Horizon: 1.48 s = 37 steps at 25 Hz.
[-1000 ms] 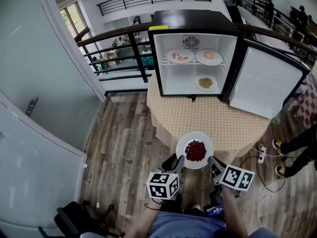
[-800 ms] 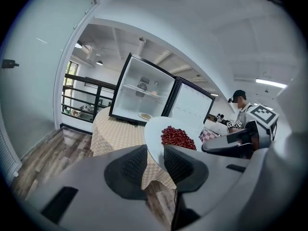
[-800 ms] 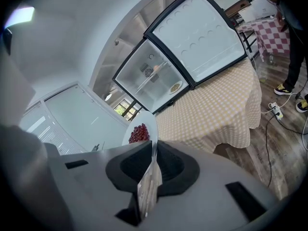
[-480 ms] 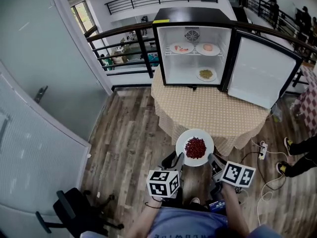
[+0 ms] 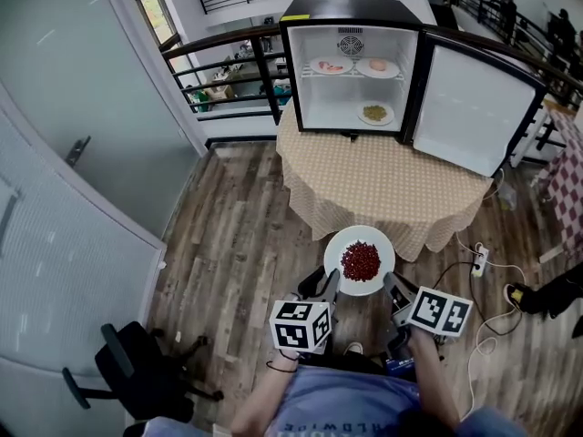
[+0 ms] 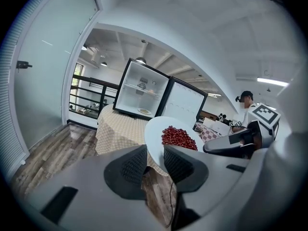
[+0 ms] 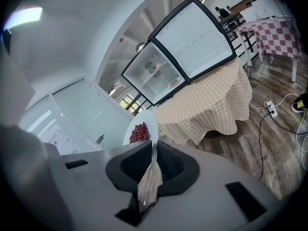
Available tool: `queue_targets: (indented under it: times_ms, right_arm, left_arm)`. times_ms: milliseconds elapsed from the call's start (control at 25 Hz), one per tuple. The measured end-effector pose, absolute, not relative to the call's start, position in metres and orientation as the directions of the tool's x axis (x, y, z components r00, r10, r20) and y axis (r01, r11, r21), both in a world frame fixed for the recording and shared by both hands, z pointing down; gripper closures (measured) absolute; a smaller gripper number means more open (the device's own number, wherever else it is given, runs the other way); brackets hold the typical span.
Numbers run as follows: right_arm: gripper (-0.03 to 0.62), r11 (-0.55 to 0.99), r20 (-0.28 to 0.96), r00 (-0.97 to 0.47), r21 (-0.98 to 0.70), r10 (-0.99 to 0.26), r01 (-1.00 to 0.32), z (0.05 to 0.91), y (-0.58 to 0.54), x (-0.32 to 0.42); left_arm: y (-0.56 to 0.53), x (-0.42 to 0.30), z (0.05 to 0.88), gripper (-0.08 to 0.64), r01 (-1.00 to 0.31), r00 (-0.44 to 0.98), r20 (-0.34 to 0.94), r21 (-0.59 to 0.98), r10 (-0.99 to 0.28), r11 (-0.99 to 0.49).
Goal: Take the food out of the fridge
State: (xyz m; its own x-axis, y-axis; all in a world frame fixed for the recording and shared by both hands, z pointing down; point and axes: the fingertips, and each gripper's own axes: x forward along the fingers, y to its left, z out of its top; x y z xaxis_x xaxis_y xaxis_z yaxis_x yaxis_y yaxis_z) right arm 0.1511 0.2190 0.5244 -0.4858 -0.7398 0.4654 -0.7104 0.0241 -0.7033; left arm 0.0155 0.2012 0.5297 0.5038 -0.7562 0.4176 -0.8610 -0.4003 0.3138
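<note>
A white plate [image 5: 342,244] heaped with small red food [image 5: 361,260] hangs over the wooden floor, just in front of the round table [image 5: 383,185]. My left gripper [image 5: 330,282] is shut on its near left rim and my right gripper [image 5: 392,286] is shut on its near right rim. The left gripper view has the plate [image 6: 156,129] running down between the pads of the left gripper [image 6: 155,162]. In the right gripper view the rim [image 7: 148,121] is pinched edge-on in the right gripper [image 7: 153,160]. The open fridge [image 5: 346,12] on the table holds three more plates [image 5: 331,66] [image 5: 378,66] [image 5: 374,113].
The fridge door [image 5: 469,107] swings out to the right over the table. A glass partition [image 5: 55,198] runs along the left and a black office chair [image 5: 137,376] stands at lower left. A power strip with cables [image 5: 478,262] and a person's shoe [image 5: 524,297] lie right.
Both grippers have carried the plate back away from the table; it hung by the table's edge before and now hangs over the floor. The grip looks the same.
</note>
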Motion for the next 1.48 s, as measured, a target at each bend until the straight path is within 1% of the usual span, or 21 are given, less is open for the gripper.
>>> queue_targets:
  times_ms: [880, 1480]
  right_arm:
    - [0.548, 0.005, 0.439, -0.443, -0.706, -0.782, -0.708, 0.514, 0.239, 0.185]
    - [0.548, 0.027, 0.44, -0.469, -0.707, -0.766, -0.707, 0.519, 0.239, 0.184]
  left_arm:
    - [0.213, 0.052, 0.519, 0.448, -0.838, 0.545, 0.406, 0.291, -0.734, -0.461]
    - [0.218, 0.05, 0.525, 0.448, -0.853, 0.52, 0.415, 0.297, -0.746, -0.429]
